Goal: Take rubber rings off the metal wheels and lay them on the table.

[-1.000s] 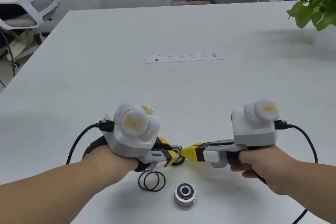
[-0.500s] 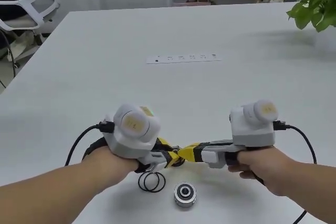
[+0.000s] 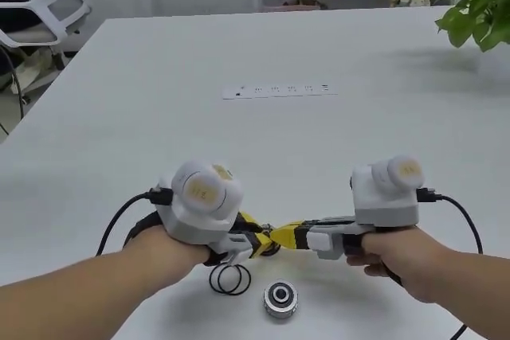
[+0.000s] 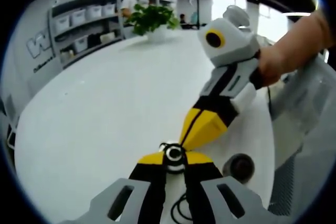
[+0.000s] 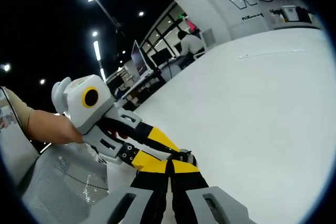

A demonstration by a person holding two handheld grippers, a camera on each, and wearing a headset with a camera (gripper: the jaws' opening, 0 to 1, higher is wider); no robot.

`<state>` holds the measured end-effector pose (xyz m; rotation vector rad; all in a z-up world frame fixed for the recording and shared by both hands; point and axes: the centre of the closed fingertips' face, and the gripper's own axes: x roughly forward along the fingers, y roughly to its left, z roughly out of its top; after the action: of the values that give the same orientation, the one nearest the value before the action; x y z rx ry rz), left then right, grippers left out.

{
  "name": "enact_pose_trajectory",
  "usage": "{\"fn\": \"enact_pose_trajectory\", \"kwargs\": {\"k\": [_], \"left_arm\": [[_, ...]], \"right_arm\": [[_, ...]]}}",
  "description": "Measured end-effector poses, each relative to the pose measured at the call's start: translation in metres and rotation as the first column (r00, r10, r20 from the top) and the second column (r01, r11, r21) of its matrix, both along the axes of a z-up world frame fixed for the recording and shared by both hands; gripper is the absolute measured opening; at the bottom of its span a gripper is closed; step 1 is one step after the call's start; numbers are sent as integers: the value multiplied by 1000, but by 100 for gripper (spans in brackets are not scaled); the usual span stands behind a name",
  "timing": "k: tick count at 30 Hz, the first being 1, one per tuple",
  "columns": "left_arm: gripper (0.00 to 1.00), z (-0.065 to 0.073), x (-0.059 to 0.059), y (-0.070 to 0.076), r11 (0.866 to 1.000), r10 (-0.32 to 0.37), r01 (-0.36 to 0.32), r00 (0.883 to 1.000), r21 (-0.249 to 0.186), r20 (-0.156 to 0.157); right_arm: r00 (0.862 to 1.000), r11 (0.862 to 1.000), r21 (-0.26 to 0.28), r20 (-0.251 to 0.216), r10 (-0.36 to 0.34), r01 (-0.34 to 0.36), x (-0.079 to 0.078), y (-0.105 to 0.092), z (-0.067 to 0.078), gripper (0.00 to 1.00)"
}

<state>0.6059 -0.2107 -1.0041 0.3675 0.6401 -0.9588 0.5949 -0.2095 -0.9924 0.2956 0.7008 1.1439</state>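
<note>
1. Rubber rings (image 3: 229, 278), two thin black loops that overlap, lie flat on the white table (image 3: 239, 149), near the person's left hand (image 3: 171, 251).
2. Just to their right a loose wheel (image 3: 280, 295) sits on the table (too small to tell whether it carries rubber).
3. Left gripper (image 3: 256, 241) clamps a held wheel (image 4: 174, 153) between its yellow tips.
4. Right gripper (image 5: 169, 167) has its jaws pressed together, tips against the held wheel; whether they pinch a ring, I cannot tell.
</note>
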Motion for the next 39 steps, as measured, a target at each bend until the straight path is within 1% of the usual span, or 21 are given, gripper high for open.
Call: {"fn": "enact_pose_trajectory", "kwargs": {"k": [21, 39], "left_arm": [[12, 0, 0, 0, 1000, 2, -2, 1000, 0, -1], [12, 0, 0, 1, 1000, 0, 0, 1000, -2, 1]], "right_arm": [[1000, 1000, 8, 0, 5, -5, -2, 0, 2, 0], [1000, 999, 32, -13, 19, -19, -5, 1, 5, 0]]}}
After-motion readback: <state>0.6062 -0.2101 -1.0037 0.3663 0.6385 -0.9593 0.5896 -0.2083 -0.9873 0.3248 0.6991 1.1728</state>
